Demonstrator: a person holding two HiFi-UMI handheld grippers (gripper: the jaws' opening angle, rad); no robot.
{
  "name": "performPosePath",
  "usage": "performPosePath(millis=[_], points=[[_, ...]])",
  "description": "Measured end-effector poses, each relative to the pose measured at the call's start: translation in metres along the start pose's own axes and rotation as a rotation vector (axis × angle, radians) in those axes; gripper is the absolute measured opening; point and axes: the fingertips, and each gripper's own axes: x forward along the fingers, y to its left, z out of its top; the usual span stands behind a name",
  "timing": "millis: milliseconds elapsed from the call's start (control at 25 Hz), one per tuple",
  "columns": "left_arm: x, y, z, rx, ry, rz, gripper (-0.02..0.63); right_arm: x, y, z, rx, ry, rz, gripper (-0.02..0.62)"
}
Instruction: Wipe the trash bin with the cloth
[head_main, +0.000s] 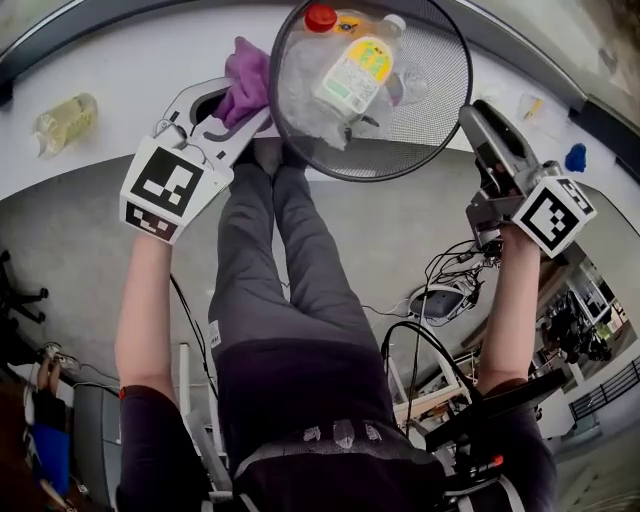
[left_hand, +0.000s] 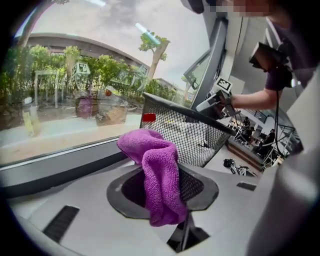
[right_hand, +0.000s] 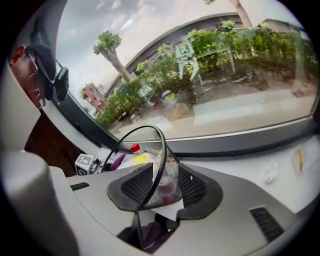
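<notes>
The purple terry-pile cloth is clamped in the jaws of the left gripper; it bunches over them in soft, limp folds, at the left of the rim of the round black wire-mesh trash bin, touching it or just beside it. The bin stands at the near edge of the smooth white ledge under the window; inside it lie a clear plastic bottle with a red cap and yellow label and some crumpled clear film. The right gripper has its jaws apart; the bin's right rim and a strip of mesh wall run between them, not pinched.

The bin is probably light; the rim hoop looks stiff, the thin mesh below it likely springy. A hard wipe could push or tip it, and the loose contents could shift; the hoop is the best place to hold it. The open weave may snag the cloth's loops. The cloth should grip well; a bunched hold that leaves a free pad suits wiping.
</notes>
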Motion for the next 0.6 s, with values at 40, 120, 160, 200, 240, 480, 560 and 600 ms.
performPosePath(millis=[40,120,160,200,240,480,560,600], points=[[-0.003,0.006,0.001,0.013,0.006,0.017,0.121,0.008,0.003,0.006,-0.031,0.027,0.016,0.138],[-0.007,0.020,0.007,0.037,0.005,0.052,0.121,0.026,0.005,0.014,-0.084,0.092,0.026,0.137],[-0.008,0.026,0.012,0.046,0.000,0.065,0.121,0.033,0.005,0.016,-0.115,0.119,0.013,0.135],[-0.009,0.031,0.016,0.056,-0.005,0.073,0.121,0.038,0.005,0.016,-0.149,0.132,-0.004,0.117],[-0.009,0.034,0.020,0.069,-0.007,0.078,0.121,0.040,0.006,0.017,-0.172,0.128,-0.020,0.067],[-0.005,0.036,0.029,0.110,-0.009,0.082,0.121,0.036,0.002,0.020,0.076,0.005,0.018,0.043],[-0.003,0.029,0.026,0.129,-0.007,0.087,0.121,0.033,-0.001,0.018,0.109,-0.013,0.010,0.043],[-0.003,0.025,0.025,0.131,-0.009,0.091,0.121,0.032,-0.001,0.017,0.111,-0.025,0.006,0.043]])
